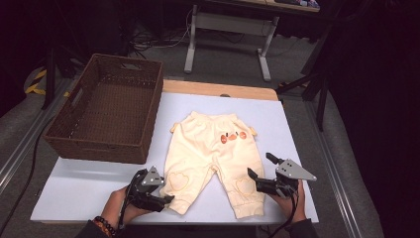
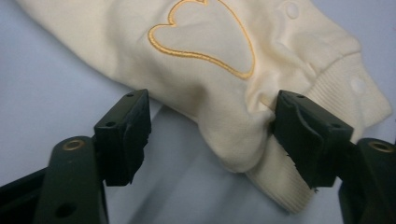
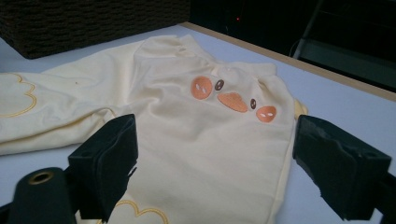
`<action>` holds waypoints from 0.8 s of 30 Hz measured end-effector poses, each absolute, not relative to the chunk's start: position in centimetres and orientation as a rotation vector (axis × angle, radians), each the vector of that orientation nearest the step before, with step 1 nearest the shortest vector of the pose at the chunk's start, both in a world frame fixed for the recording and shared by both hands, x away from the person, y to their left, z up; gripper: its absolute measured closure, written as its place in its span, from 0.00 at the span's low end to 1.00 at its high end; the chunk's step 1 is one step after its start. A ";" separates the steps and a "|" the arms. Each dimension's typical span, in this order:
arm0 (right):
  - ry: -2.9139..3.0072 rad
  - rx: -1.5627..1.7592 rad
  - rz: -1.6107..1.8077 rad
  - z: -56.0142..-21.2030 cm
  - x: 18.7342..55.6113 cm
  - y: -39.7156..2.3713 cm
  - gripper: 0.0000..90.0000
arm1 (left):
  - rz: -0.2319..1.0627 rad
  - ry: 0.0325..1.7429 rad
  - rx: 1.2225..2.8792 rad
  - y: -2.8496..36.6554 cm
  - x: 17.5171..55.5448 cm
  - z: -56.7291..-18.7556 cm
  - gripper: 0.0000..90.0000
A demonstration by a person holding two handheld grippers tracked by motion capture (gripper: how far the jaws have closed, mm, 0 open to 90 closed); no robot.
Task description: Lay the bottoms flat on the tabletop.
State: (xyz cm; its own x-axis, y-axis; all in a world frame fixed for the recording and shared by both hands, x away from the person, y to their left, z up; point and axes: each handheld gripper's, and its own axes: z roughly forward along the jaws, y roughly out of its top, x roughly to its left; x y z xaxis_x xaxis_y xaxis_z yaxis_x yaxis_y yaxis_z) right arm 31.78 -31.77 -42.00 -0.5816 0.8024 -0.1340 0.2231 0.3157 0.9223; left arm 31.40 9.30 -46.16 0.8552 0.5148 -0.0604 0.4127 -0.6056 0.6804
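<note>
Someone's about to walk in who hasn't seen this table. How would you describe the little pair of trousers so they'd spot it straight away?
Find the white table with a brown wicker basket at its far left. Just right of that basket, lying flat, are the pale yellow baby trousers. They alone are cloth, with an orange duck face stitched near the waist and a heart outlined on each knee.

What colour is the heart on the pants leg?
The heart is a golden-yellow stitched outline on the pale cream pants, clearest in the left gripper view.
</note>
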 end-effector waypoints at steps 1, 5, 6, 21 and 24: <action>1.995 0.902 1.257 -42.1 31.8 -31.8 0.16 | 0.182 0.656 2.306 9.3 31.4 -46.1 0.39; 1.997 0.901 1.244 -42.1 31.7 -31.8 0.17 | 0.150 0.635 2.293 9.2 31.2 -46.1 0.52; 1.994 0.903 1.246 -42.0 31.7 -31.9 0.17 | 0.145 0.629 2.294 9.3 31.2 -46.1 0.56; 2.006 0.899 1.232 -42.1 31.6 -31.8 0.20 | 0.142 0.568 2.309 10.1 31.2 -45.2 0.88; 2.010 0.900 1.232 -42.1 31.6 -31.8 0.20 | 0.157 0.560 2.305 10.8 31.3 -44.9 0.88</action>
State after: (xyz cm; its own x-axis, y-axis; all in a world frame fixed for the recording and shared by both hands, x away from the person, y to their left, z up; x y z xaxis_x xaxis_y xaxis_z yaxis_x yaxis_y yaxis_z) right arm 31.59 -31.77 -42.14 -0.5841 0.7986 -0.1454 0.2326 0.3362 0.9126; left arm 31.34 10.82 -44.88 0.8970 0.4389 -0.0526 0.3475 -0.6266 0.6975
